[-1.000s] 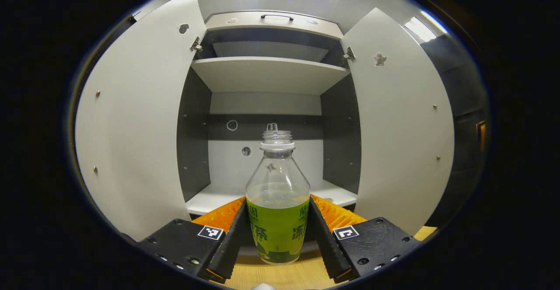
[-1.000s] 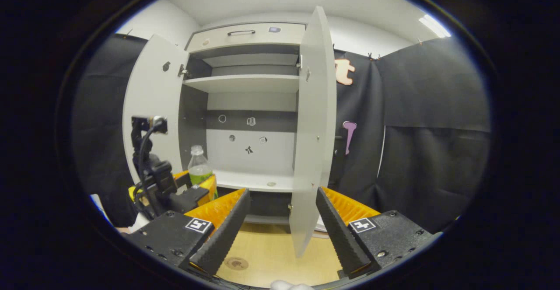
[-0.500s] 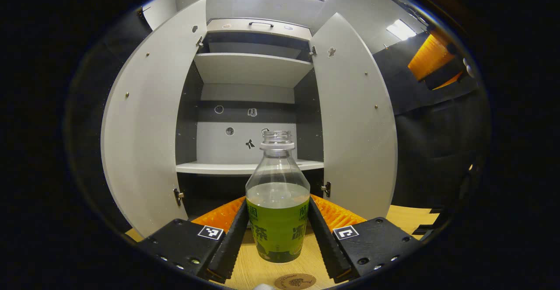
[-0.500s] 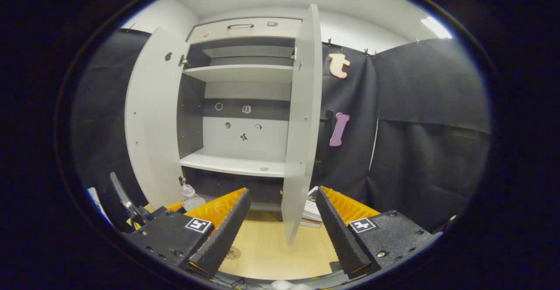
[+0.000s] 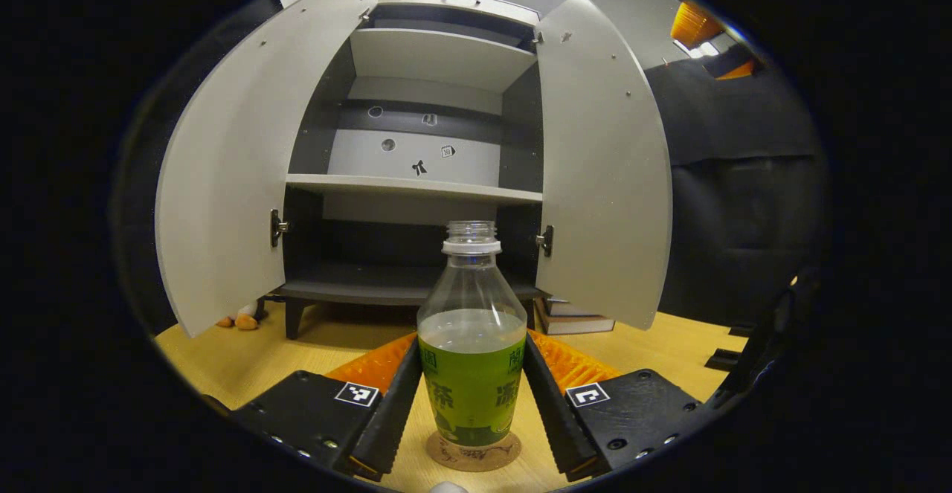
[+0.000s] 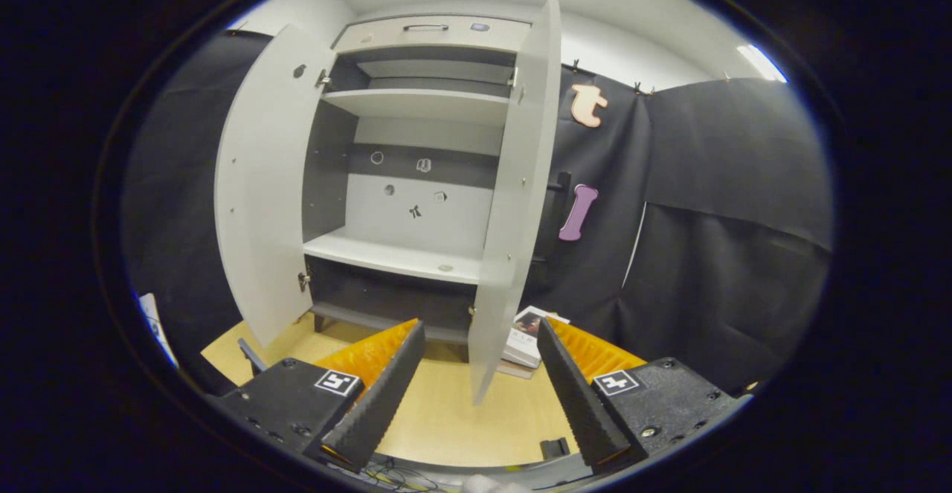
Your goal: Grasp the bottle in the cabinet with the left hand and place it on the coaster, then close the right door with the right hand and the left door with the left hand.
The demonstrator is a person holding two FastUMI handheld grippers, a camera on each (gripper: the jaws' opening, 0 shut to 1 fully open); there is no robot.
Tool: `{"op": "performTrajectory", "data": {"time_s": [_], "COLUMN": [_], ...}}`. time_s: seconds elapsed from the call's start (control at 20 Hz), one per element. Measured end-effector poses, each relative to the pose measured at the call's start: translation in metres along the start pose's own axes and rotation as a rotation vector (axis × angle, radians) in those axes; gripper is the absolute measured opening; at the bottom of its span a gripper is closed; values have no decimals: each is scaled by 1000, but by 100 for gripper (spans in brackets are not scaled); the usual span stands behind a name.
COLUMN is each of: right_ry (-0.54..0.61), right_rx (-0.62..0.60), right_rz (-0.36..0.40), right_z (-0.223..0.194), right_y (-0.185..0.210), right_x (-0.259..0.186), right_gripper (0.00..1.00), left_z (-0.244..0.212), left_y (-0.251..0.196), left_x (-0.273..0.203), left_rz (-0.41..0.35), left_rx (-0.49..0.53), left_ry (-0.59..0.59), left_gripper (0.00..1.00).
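Left gripper [image 5: 471, 404] is clamped on the bottle [image 5: 471, 352] — both fingers [image 5: 390, 404] press the green-labelled lower body, one on each side, bottle centred between them. The bottle stands upright, uncapped, liquid level just above the label. Its base sits on the round coaster [image 5: 473, 453] on the wooden bench [image 5: 223, 359], in front of the cabinet [image 5: 416, 143]. Both cabinet doors hang open: left door [image 5: 223, 181] and right door [image 5: 602, 166] swung outward, shelves inside bare apart from small stickers on the back panel. A stack of books [image 5: 573, 320] lies on the bench by the right door's lower edge. Right gripper [image 6: 476, 389] has its fingers spread wide and holds nothing — the right door's edge [image 6: 513, 203] shows between them, farther off.
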State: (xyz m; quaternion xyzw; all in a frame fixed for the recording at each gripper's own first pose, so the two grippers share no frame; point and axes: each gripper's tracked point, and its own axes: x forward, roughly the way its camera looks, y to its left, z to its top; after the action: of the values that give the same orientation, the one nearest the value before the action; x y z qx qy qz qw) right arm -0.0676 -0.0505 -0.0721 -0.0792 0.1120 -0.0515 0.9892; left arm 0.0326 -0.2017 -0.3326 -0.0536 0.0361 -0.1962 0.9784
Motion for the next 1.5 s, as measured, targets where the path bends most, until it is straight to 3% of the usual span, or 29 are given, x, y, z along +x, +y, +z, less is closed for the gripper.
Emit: {"op": "performTrajectory", "data": {"time_s": [0.05, 0.5, 0.6, 0.7, 0.95, 1.25, 1.5], "right_ry": [1, 26, 26, 26, 12, -33, -84], "right_rx": [-9, -42, -41, -36, -13, 33, 78], "right_rz": [6, 31, 29, 28, 19, 11, 6], "right_z": [0, -5, -6, -6, -3, 9, 22], "right_y": [3, 14, 14, 13, 10, 6, -4], "right_x": [1, 7, 6, 5, 0, -8, -8], "right_gripper": [99, 99, 99, 99, 99, 99, 100], "left_z": [-8, -27, -19, -5, 64, 159, 250], "left_y": [1, -6, 0, 9, 7, 14, 54], "left_x": [0, 0, -2, -6, -12, -39, -77], "left_rz": [1, -16, 13, 40, 39, 85, 155], "left_rx": [2, 16, 19, 24, 12, -15, -14], "left_ry": [1, 30, 23, 18, -72, -85, -106], "left_gripper": [76, 77, 93, 96, 97, 99, 97]}}
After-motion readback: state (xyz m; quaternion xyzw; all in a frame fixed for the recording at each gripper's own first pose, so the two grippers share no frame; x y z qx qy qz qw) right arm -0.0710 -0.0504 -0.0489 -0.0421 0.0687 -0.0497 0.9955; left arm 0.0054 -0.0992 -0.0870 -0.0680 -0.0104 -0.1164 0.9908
